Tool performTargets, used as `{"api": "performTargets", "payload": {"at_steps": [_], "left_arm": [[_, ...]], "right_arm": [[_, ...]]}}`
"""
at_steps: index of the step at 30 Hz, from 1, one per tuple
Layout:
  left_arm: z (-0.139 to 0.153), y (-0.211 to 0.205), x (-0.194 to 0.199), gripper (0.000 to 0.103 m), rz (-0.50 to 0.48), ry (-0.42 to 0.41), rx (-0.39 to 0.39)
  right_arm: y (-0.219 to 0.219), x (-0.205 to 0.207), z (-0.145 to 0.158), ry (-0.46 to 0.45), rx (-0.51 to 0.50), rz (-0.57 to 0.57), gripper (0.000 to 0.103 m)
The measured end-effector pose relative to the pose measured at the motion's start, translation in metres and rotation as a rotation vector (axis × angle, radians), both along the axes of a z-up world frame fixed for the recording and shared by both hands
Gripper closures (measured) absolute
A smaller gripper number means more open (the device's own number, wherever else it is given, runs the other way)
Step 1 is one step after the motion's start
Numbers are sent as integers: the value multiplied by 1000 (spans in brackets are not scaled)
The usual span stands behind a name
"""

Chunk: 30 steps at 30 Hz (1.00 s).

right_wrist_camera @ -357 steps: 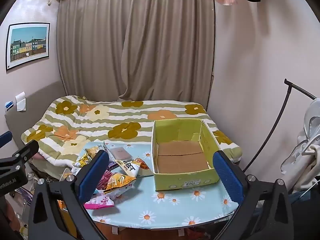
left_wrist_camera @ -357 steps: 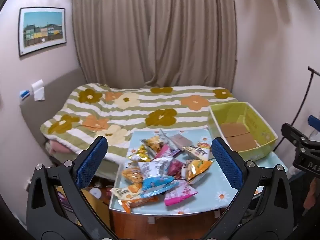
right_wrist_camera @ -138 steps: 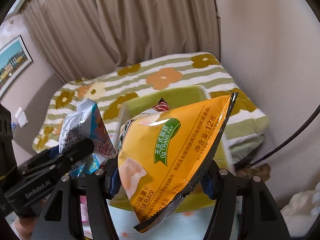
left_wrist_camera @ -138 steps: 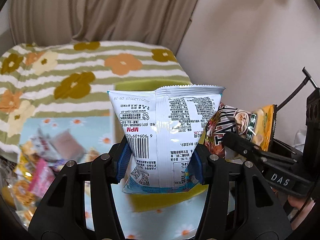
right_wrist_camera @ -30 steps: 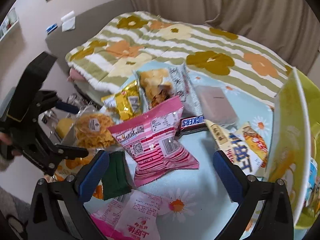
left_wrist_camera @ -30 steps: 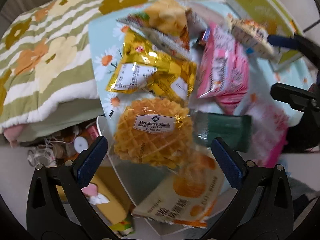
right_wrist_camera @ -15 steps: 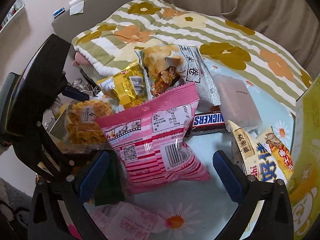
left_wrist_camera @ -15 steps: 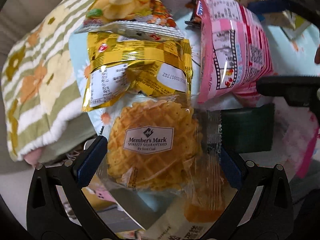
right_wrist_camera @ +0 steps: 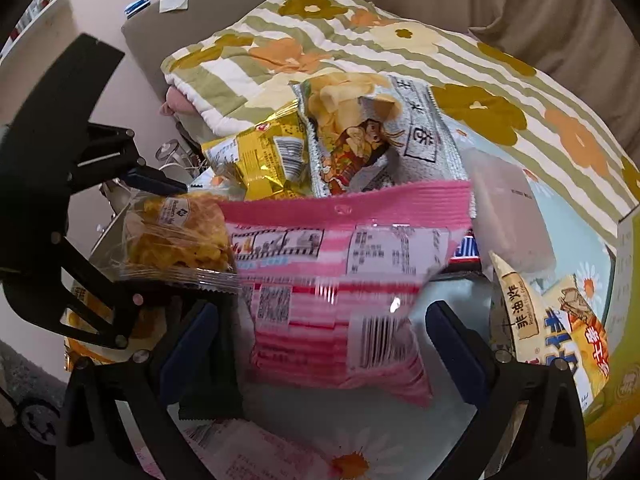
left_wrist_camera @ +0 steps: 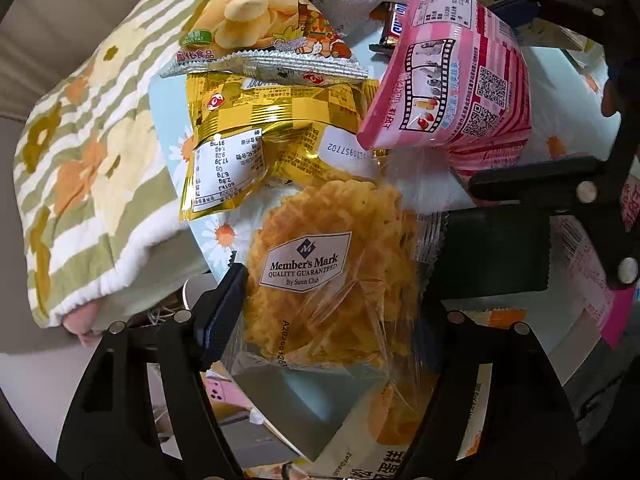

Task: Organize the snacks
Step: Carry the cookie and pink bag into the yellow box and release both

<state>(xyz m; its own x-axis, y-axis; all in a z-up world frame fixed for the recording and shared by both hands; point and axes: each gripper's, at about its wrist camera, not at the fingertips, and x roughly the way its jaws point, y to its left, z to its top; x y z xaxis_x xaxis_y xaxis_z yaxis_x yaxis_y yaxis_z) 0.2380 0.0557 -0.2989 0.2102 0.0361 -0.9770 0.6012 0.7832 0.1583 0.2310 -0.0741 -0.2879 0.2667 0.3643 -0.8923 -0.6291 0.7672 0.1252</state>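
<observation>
Several snack bags lie piled on a daisy-print table. My left gripper (left_wrist_camera: 332, 312) has its jaws closed in against a clear bag of waffle crisps (left_wrist_camera: 328, 272), also seen in the right wrist view (right_wrist_camera: 180, 236). My right gripper (right_wrist_camera: 320, 340) has its jaws around a pink striped snack bag (right_wrist_camera: 340, 292), which shows in the left wrist view (left_wrist_camera: 456, 100); its right pad stands slightly off the bag. A gold packet (left_wrist_camera: 260, 140), a silver chip bag (right_wrist_camera: 372, 140) and a Snickers bar (right_wrist_camera: 466, 248) lie behind.
A yellow-green cardboard box (right_wrist_camera: 624, 320) stands at the table's right. A flowered striped bedspread (right_wrist_camera: 400, 52) lies behind the table. A dark green packet (left_wrist_camera: 488, 256) and more pink packets (right_wrist_camera: 256, 456) lie near the table's front edge.
Both grippers have moved in and narrowed: the left jaws closed onto the waffle crisp bag, the right jaws closed in around the pink bag.
</observation>
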Motion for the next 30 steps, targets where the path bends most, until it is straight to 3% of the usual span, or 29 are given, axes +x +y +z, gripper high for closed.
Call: {"api": "performTargets", "payload": {"at_steps": [5,10,12,14,23,30], "left_arm": [[6,2,-3,34,13,-3,-19],[11,8,-3,34,26,-16,-30],[13,10,-2,34,34,-18,-36],[15,11,-2,34,45,-23,-44],[32,17,-8,34,88,-38,-94],[68,16,-13,34,132,-93,-175]], "right_arm": [[3,-1,-1,-9,-2,9,2],[4,0,-4,-25,-47,1,20],[4,-1,-6,-33,-65,-2,33],[3,-2,-6,-34,-60,-7,36],[-6,-12,14,-61,-24,-38,39],[-20,-18,52,-106,13,-102,40]]}}
